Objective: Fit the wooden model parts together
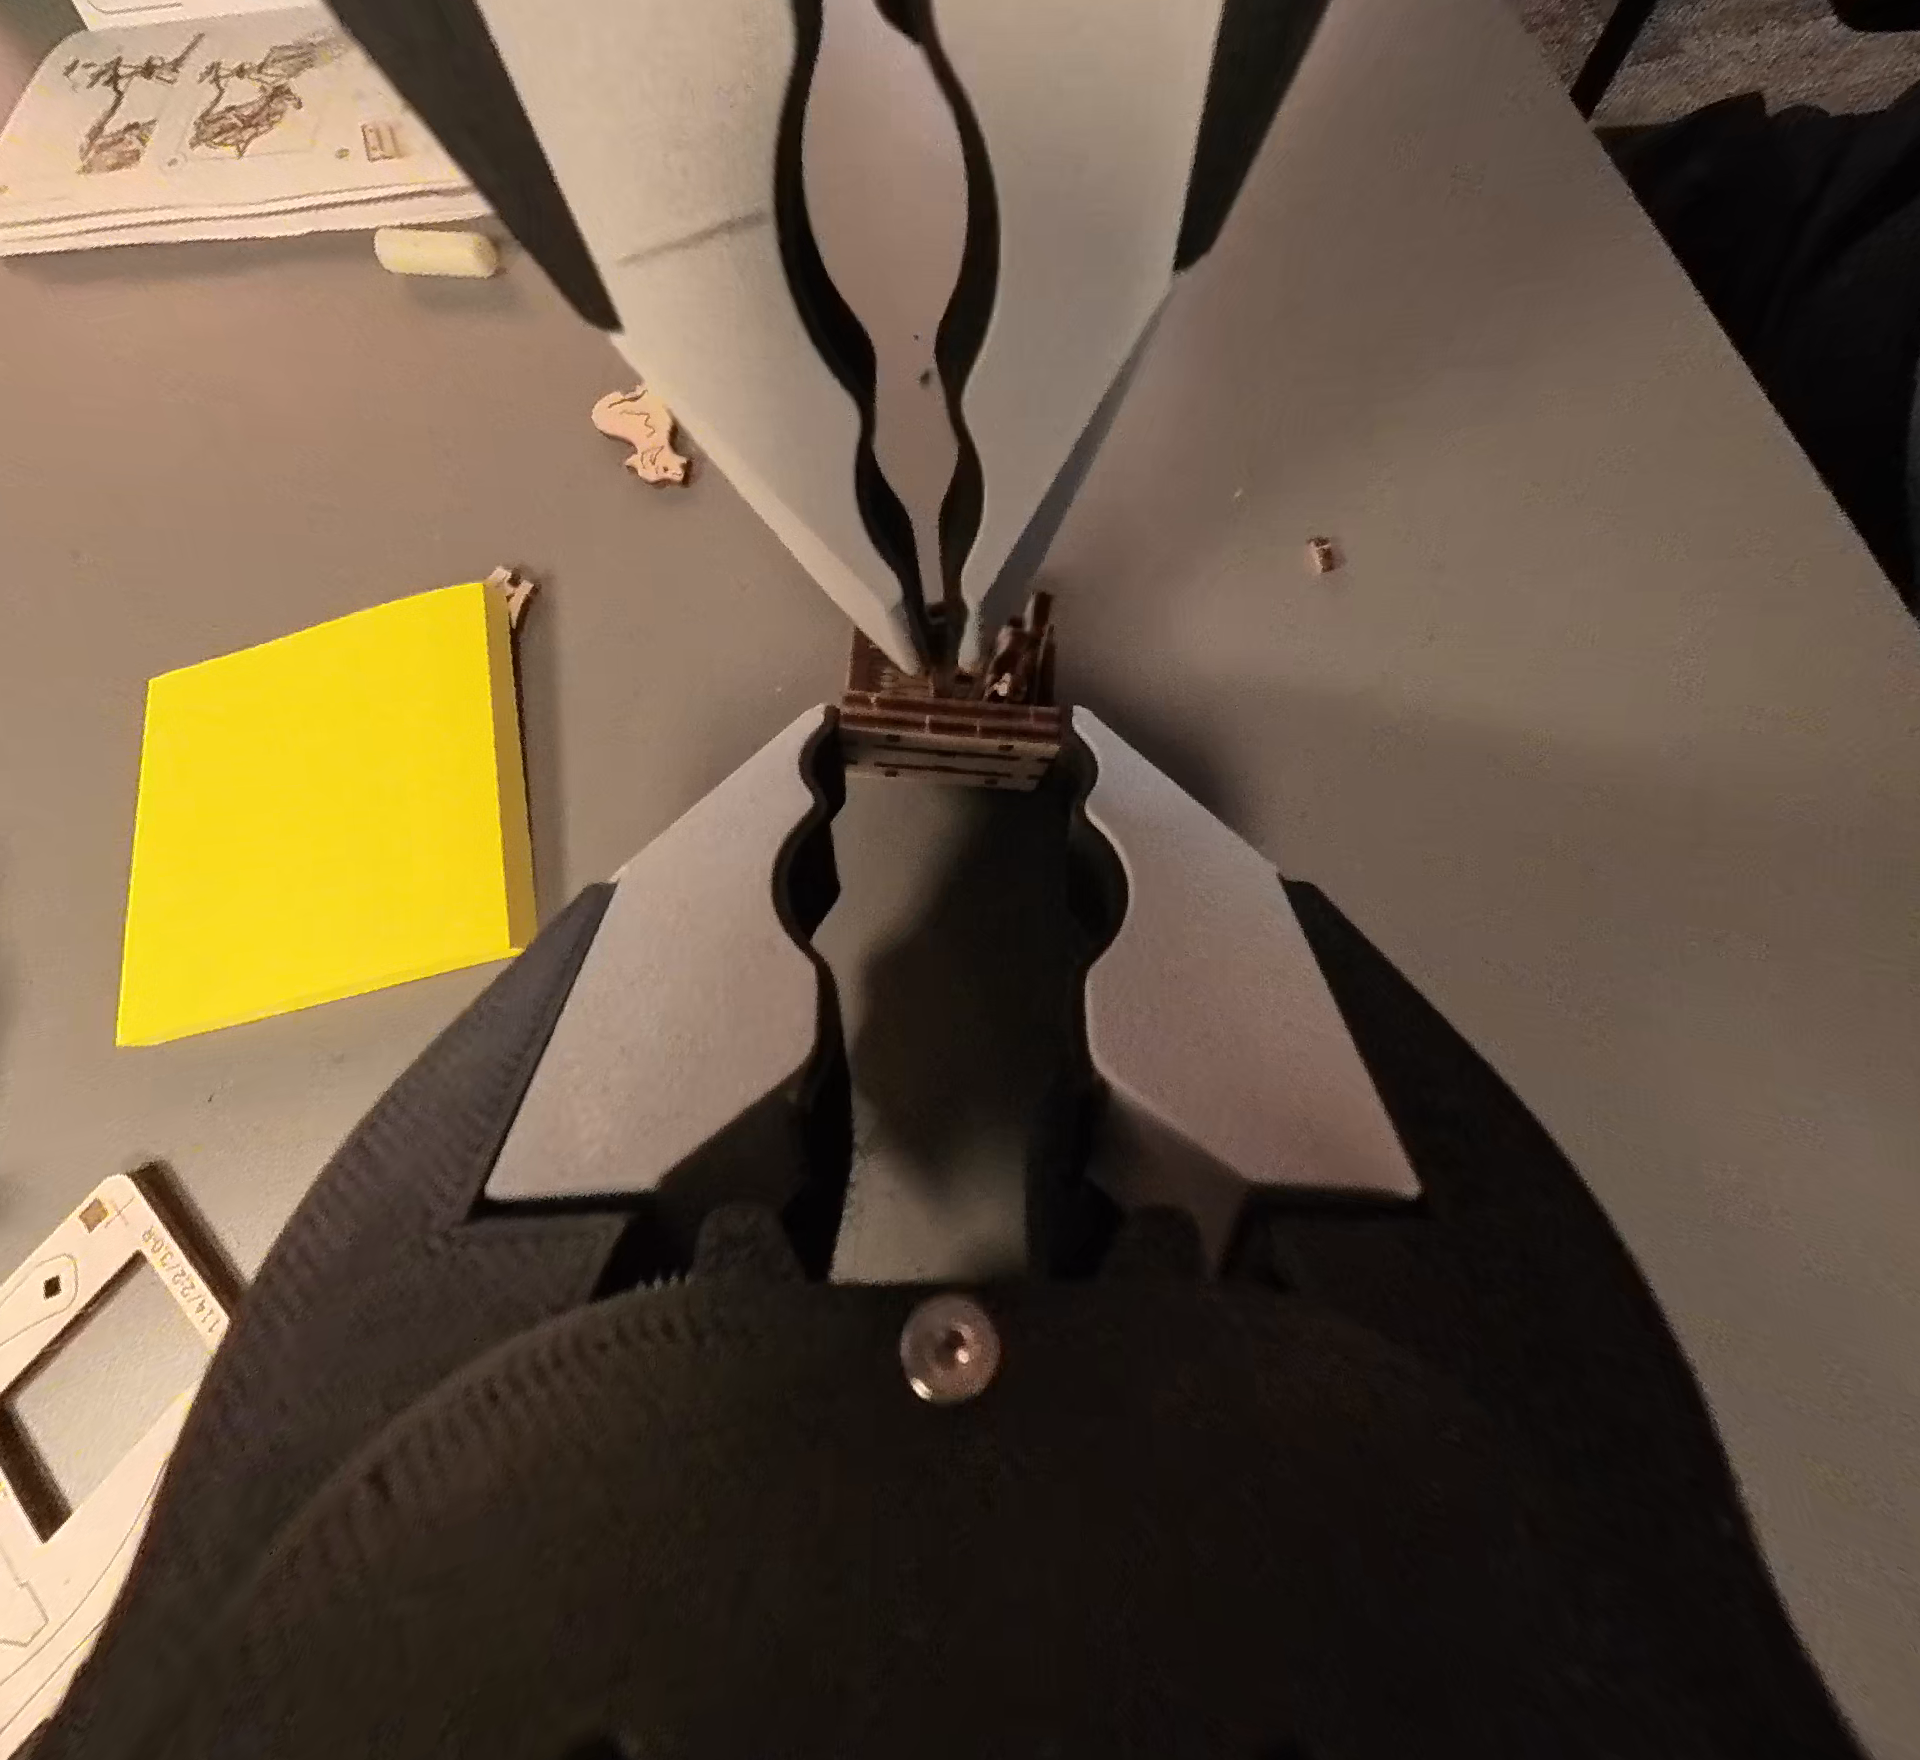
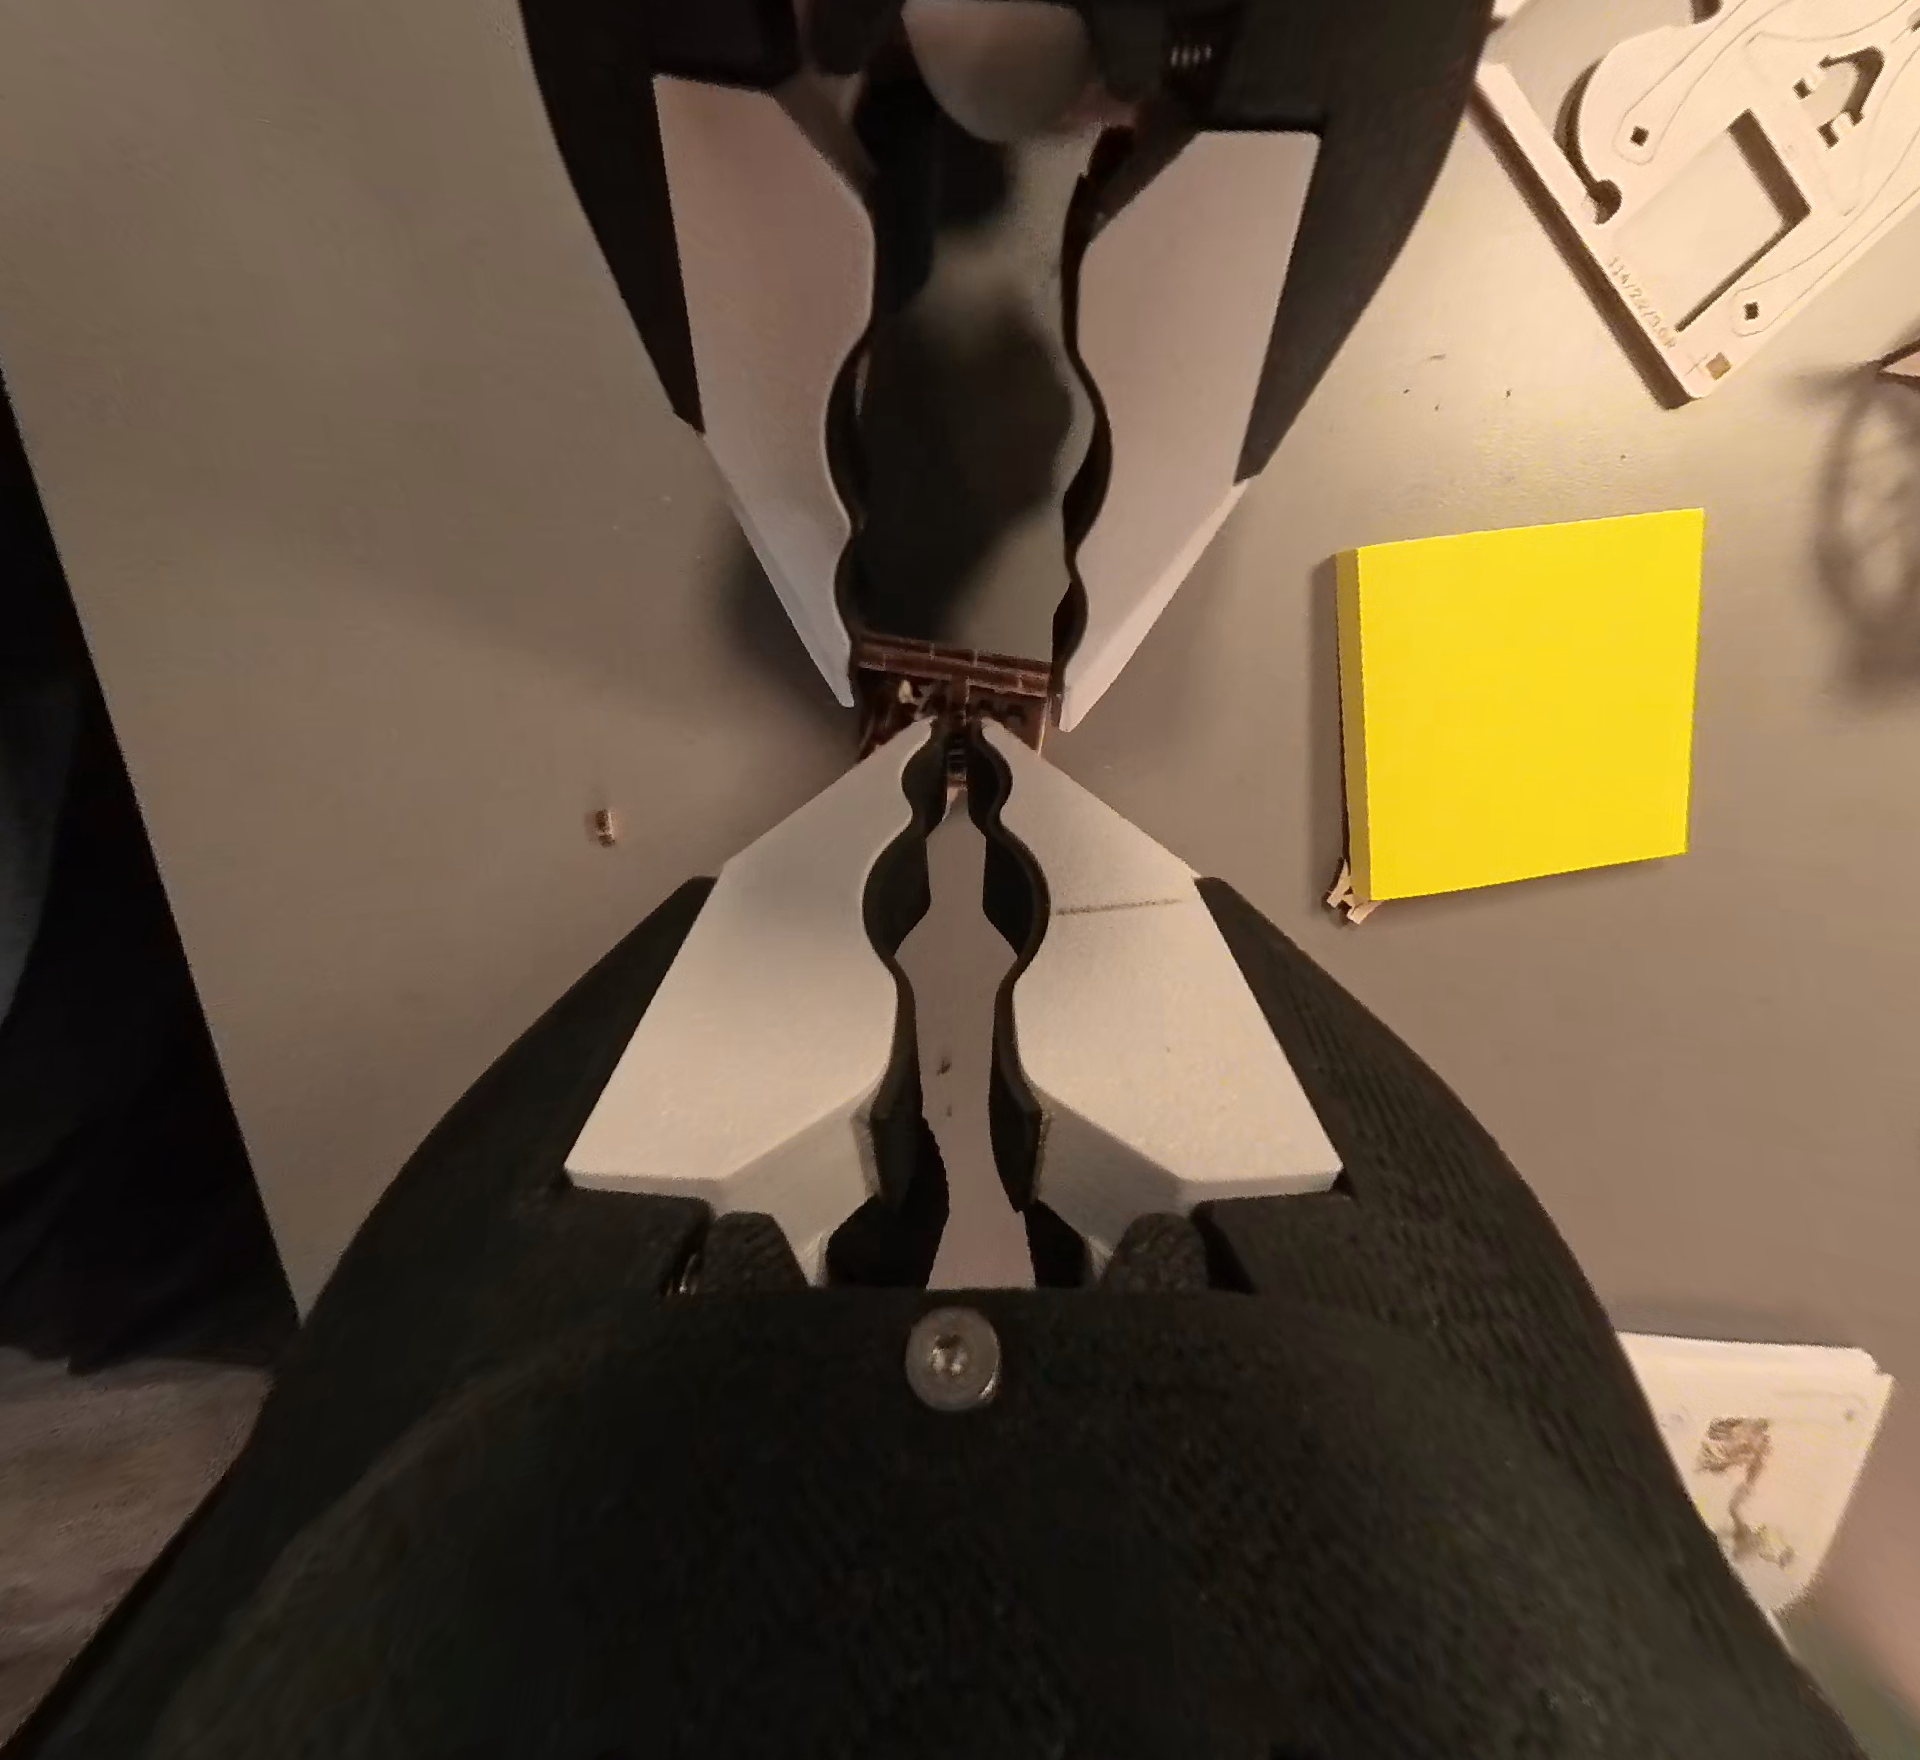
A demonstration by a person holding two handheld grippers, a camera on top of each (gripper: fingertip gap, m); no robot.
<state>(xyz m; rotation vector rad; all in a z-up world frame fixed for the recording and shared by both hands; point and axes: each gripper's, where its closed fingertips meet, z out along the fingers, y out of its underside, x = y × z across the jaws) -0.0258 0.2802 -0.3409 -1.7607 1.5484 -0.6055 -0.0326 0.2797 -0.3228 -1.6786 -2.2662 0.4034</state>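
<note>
seen from two wrist cameras above a grey desk [image 1: 1351, 360]: left gripper [image 1: 951, 744] clamped on either side of a small wooden model block [image 1: 951, 739] with brick-patterned walls, held just above the desk near its middle. opposite it, right gripper [image 2: 958, 742] nearly closed, pinching a tiny wooden part [image 2: 961, 770], its tips meeting the top of the block. lying apart on the desk: a yellow sticky-note pad [image 1: 332, 806], a squirrel-shaped wooden piece [image 1: 644, 443], a tiny loose wooden bit [image 1: 1322, 554] toward the desk's far edge, a punched-out parts sheet [image 2: 1725, 100] and instruction pages [image 1: 208, 131] near the corners. judged risky from here: pressed in at a slant, the thin part could snap or jam; squeezed too hard, the block's walls could pop apart; released early, the part could drop and scatter.
</note>
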